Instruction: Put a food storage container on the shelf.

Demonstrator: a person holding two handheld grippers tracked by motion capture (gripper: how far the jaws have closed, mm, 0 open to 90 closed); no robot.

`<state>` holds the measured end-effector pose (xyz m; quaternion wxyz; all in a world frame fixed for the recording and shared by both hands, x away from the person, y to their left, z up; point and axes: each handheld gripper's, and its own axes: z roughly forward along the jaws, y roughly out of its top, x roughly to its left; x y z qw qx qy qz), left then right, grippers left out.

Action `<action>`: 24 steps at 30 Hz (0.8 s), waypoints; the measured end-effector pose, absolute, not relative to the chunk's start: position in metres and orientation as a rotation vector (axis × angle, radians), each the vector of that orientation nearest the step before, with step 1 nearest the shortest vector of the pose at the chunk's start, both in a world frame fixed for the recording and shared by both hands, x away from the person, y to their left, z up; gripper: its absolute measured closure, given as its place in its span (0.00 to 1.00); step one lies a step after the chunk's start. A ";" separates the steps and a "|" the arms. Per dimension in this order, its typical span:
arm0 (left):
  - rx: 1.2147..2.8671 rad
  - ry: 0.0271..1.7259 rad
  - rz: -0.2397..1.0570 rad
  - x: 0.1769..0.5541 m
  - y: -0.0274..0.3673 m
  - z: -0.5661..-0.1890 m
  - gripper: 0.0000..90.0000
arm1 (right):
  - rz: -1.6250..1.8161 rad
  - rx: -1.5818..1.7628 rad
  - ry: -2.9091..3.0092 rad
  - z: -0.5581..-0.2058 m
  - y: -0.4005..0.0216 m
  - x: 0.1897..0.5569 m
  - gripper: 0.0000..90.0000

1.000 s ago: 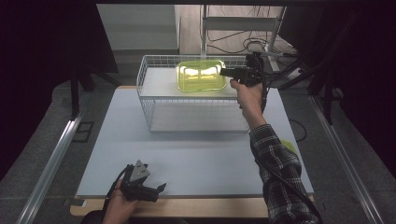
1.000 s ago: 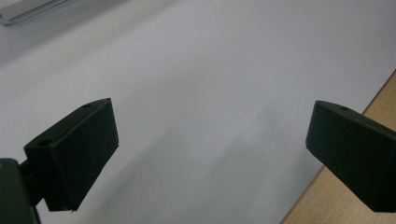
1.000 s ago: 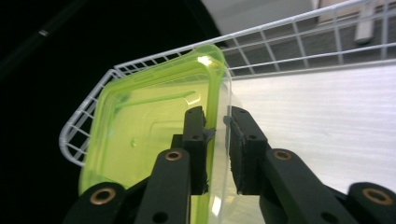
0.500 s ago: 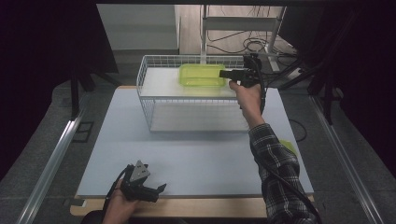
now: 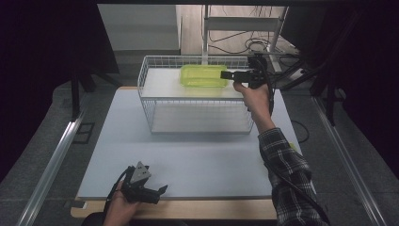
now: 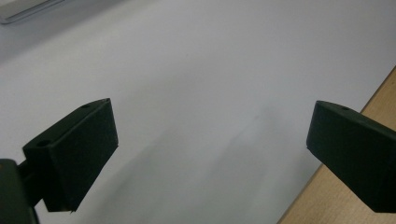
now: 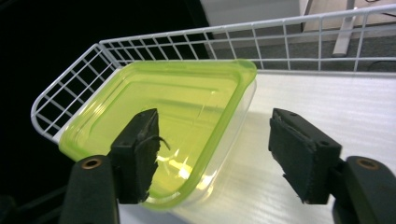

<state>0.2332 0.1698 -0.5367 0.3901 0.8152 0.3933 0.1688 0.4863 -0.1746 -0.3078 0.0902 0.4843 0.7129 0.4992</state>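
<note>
Left gripper (image 5: 157, 190) is resting at the tabletop's (image 5: 188, 155) near edge, jaws spread wide on nothing, likely parked out of the way. Farther off, right gripper (image 5: 227, 74) is hovering at the green container's (image 5: 203, 75) right end, jaws just opening, pads clear of its rim, apparently letting go. The container is lying empty on the wire basket's (image 5: 155, 63) top shelf near the far edge.
</note>
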 end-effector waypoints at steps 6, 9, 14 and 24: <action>2.031 1.043 0.420 0.233 0.174 -0.534 0.00 | 1.490 1.375 2.167 -0.309 -0.178 0.476 0.30; 2.002 1.069 0.381 0.234 0.175 -0.534 0.00 | 1.481 1.330 2.189 -0.308 -0.179 0.467 0.27; 2.013 1.067 0.362 0.235 0.174 -0.535 0.00 | 1.487 1.285 2.209 -0.309 -0.181 0.457 0.24; 2.035 1.035 0.401 0.234 0.173 -0.535 0.00 | 1.487 1.228 2.231 -0.317 -0.187 0.443 0.19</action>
